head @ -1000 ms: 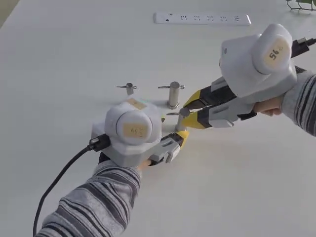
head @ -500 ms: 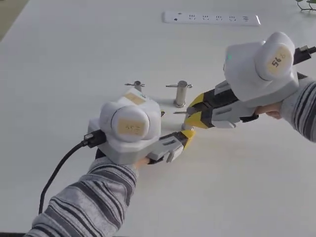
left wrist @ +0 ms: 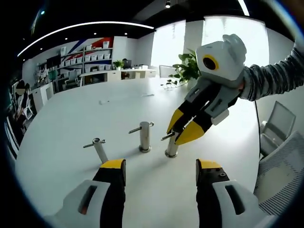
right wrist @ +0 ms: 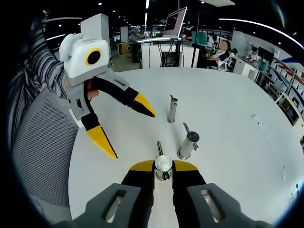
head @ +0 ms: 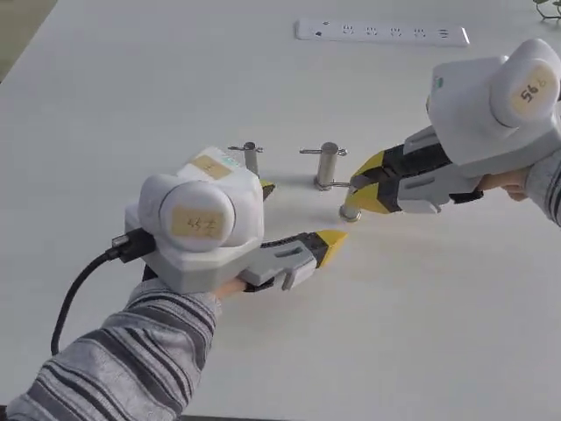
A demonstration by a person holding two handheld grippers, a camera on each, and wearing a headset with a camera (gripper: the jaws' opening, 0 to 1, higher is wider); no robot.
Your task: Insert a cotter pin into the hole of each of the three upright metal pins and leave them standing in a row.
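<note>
Three upright metal pins stand on the white table (head: 421, 298). The left pin (head: 252, 156) (left wrist: 99, 149) and the middle pin (head: 328, 165) (left wrist: 145, 138) each carry a cotter pin through the top. My right gripper (head: 355, 195) (right wrist: 163, 173) is shut on a cotter pin (left wrist: 166, 137) (right wrist: 159, 147) that runs through the head of the near pin (head: 350, 211) (right wrist: 163, 164). My left gripper (head: 297, 213) (left wrist: 161, 166) is open with nothing between its jaws, a short way in front of the three pins.
A white power strip (head: 381, 33) lies at the table's far side. A black cable (head: 79, 289) trails from the left gripper over the near left of the table. Office chairs (left wrist: 278, 126) stand beyond the table's edge.
My left gripper has drawn back from the near pin and stands open and apart from it. The right gripper stays shut on the cotter pin at that pin's head.
</note>
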